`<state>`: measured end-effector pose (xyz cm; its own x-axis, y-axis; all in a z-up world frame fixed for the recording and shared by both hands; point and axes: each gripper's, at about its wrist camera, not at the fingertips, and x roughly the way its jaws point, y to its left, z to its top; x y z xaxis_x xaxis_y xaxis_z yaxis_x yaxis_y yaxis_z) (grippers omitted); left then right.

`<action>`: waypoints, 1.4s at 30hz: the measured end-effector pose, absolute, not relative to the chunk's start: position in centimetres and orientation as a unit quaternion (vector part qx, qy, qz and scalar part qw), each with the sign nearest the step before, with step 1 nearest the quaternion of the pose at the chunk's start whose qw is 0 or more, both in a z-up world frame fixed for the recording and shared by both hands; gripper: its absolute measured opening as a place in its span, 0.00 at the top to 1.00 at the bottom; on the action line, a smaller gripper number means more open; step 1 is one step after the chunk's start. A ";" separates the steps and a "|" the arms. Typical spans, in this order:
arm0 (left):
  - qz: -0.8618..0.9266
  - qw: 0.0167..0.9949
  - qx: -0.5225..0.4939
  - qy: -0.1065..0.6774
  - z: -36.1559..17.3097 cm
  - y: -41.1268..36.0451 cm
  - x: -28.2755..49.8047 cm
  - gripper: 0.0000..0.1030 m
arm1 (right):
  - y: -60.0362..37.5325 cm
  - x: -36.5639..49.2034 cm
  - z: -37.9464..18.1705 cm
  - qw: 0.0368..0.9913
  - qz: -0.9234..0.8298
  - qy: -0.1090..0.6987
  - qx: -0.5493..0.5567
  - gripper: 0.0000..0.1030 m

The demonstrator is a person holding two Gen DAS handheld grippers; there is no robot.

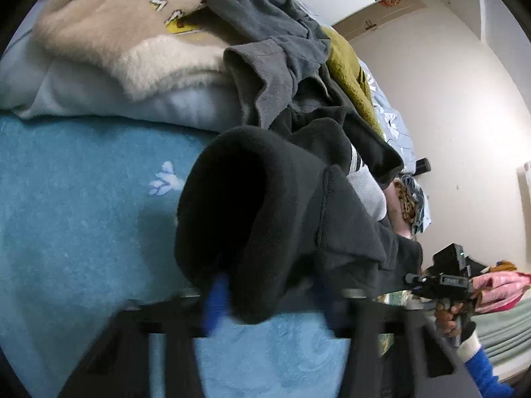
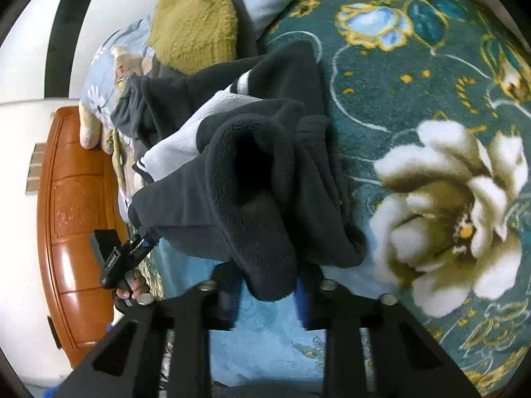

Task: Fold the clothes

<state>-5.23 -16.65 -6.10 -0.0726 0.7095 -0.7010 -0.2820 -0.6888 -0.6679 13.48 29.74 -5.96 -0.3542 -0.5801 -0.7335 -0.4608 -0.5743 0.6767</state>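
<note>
A dark fleece garment (image 1: 298, 215) with a pale grey panel and white stripes hangs bunched over the bed, stretched between both grippers. In the left wrist view my left gripper (image 1: 272, 301) is shut on a thick fold of its hem, a blue pad (image 1: 215, 298) pressing on one side. The right gripper (image 1: 411, 280), held by a hand, shows at the garment's far corner. In the right wrist view the garment (image 2: 252, 179) droops between my right gripper (image 2: 267, 295) fingers, which are shut on another fold. The left gripper (image 2: 146, 238) pinches the far edge.
A light blue blanket (image 1: 83, 215) lies under the garment, and a teal floral blanket (image 2: 431, 66) spreads to the right. A pile holds a grey garment (image 1: 265, 33), a beige fluffy blanket (image 1: 116, 33) and an olive fuzzy cloth (image 2: 195, 16). A wooden board (image 2: 76, 199) stands by the wall.
</note>
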 end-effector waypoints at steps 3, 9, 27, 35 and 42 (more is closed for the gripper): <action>0.706 0.371 -0.577 -0.173 -4.8 -16.9 -4.2 0.81 | 29.8 14.6 -4.8 0.055 -0.684 -0.479 0.548 0.79; 0.692 0.414 -0.542 -0.237 0.0 -20.7 -1.0 0.87 | 28.8 17.7 -1.9 0.099 -0.684 -0.496 0.526 0.80; 0.721 0.312 -0.573 -0.234 -2.3 -17.0 -2.9 0.76 | 34.7 13.1 -4.5 0.009 -0.640 -0.627 0.445 0.80; 0.710 0.278 -0.601 -0.238 -6.6 -17.6 8.9 0.39 | 34.1 13.0 -4.8 0.036 -0.637 -0.619 0.457 0.78; 0.706 0.298 -0.629 -0.133 -8.7 -12.8 11.6 0.37 | 34.4 14.6 -4.8 0.035 -0.635 -0.619 0.461 0.78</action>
